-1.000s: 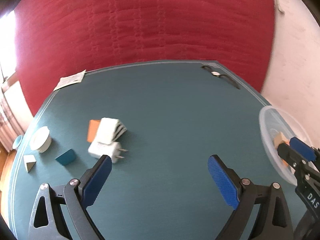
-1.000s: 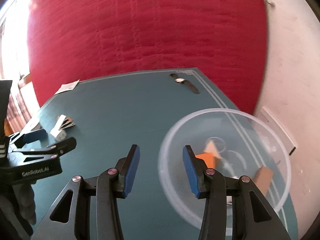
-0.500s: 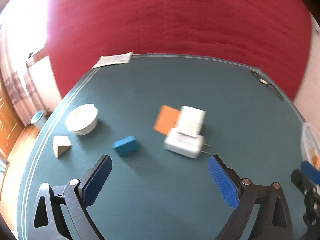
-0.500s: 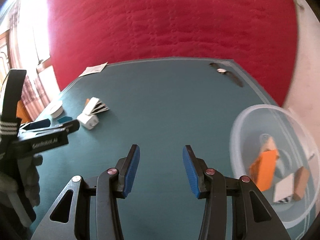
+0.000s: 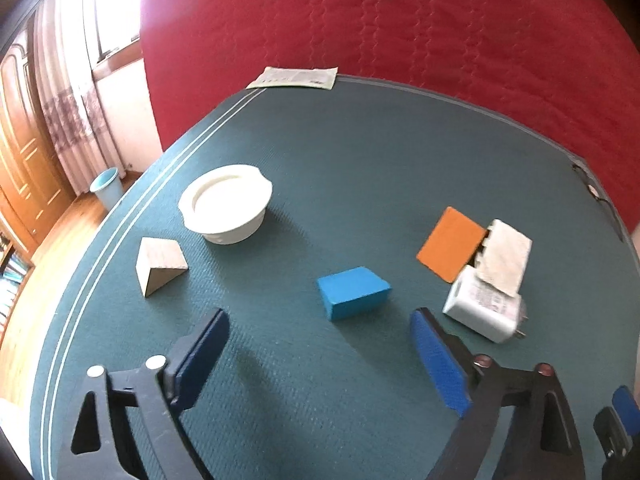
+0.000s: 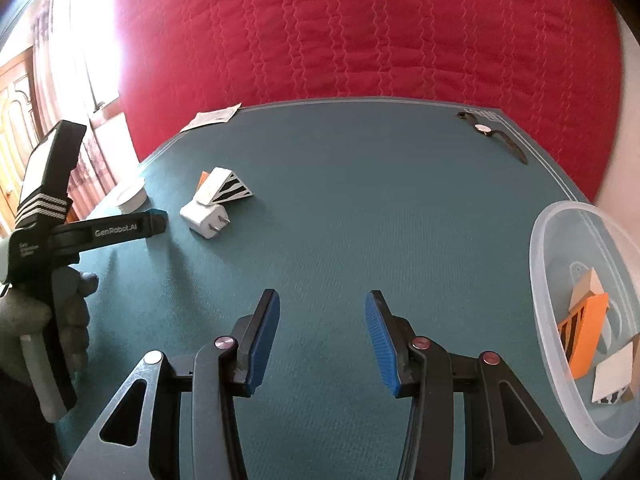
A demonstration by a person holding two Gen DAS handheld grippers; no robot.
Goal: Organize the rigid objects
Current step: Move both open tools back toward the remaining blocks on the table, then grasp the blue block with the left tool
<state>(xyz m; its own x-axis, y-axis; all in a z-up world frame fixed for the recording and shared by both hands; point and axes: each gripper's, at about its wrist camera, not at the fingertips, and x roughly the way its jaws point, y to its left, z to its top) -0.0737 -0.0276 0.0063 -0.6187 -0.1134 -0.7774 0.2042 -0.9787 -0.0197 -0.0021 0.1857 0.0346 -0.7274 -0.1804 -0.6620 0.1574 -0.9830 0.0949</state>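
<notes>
A blue block (image 5: 354,292) lies on the teal table mat (image 5: 360,168), just beyond the tips of my left gripper (image 5: 320,320). Its jaws are closing, and the pads touch nothing. Right of the block sit a white charger plug (image 5: 482,310), a white striped block (image 5: 506,256) leaning on it and an orange card (image 5: 452,244). To the left are a wooden wedge (image 5: 158,264) and a white round dish (image 5: 226,210). My right gripper (image 6: 322,300) hangs open over bare mat, with nothing between its fingers. The clear plastic bowl (image 6: 556,240) at its right holds orange, wooden and white pieces.
A wristwatch (image 6: 492,134) lies at the far right corner and a paper leaflet (image 5: 296,77) at the far edge. A red quilted cover (image 6: 360,32) rises behind the table. A gloved hand (image 6: 68,312) holds the left tool. The floor and a blue bin (image 5: 107,186) lie off the left edge.
The left gripper swung left and down towards the blue block, which now lies near its tips, and its jaws narrowed. The right gripper shifted left, so the bowl sits at its view's right edge.
</notes>
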